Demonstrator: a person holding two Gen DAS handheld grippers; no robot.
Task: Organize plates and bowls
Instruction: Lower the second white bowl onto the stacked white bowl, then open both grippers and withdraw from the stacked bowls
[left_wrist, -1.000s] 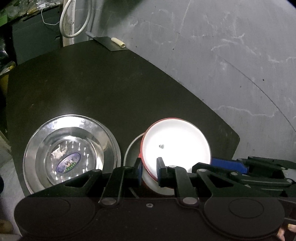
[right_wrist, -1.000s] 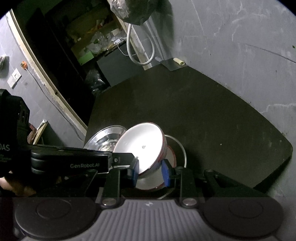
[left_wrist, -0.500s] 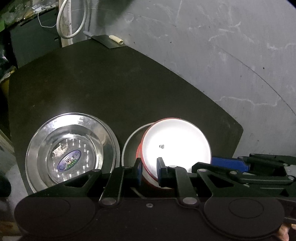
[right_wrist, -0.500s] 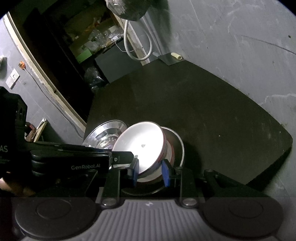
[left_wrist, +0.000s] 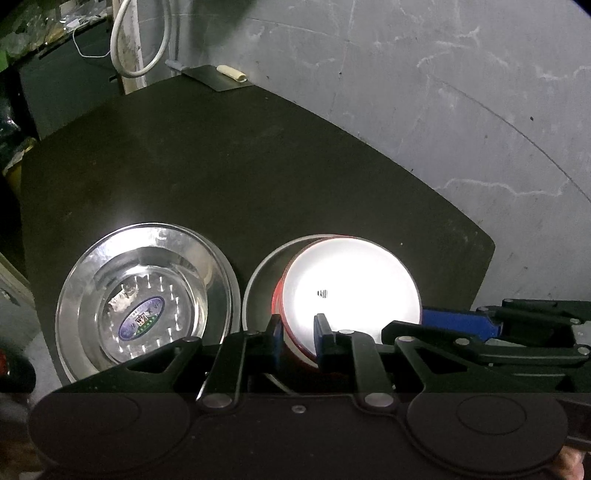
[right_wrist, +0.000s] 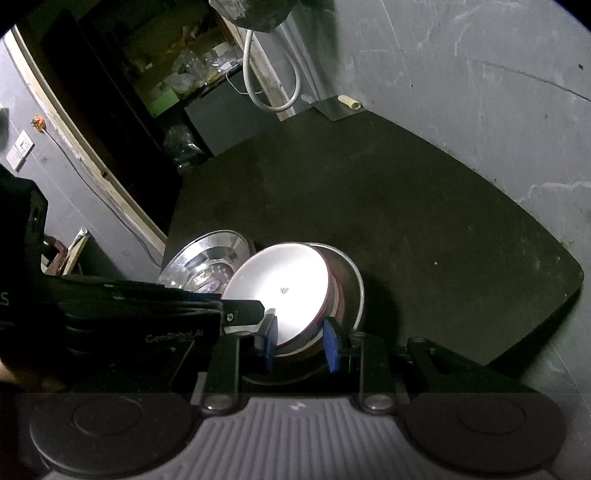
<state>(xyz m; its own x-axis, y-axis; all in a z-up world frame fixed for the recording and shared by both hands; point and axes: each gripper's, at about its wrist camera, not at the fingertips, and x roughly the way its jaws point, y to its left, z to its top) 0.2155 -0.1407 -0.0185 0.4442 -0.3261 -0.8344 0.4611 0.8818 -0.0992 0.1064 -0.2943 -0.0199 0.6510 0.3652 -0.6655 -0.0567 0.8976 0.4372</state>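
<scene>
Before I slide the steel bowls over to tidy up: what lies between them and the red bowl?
Only the rim of a steel plate under the red bowl, beside the steel bowls; left wrist view.

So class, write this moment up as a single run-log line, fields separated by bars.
left tool: shut on red-rimmed white bowl | right tool: shut on same bowl | bowl: tilted over steel plate | steel bowls: stacked beside

**Black linkages, blue pads**

The left tongs (left_wrist: 297, 341) have a black body, silver rivets and blue pads (left_wrist: 275, 341). The right tongs (right_wrist: 300, 343) sit ahead of a ribbed grey housing; "GenRobot.AI" lettering marks the black neighbouring arm.
</scene>
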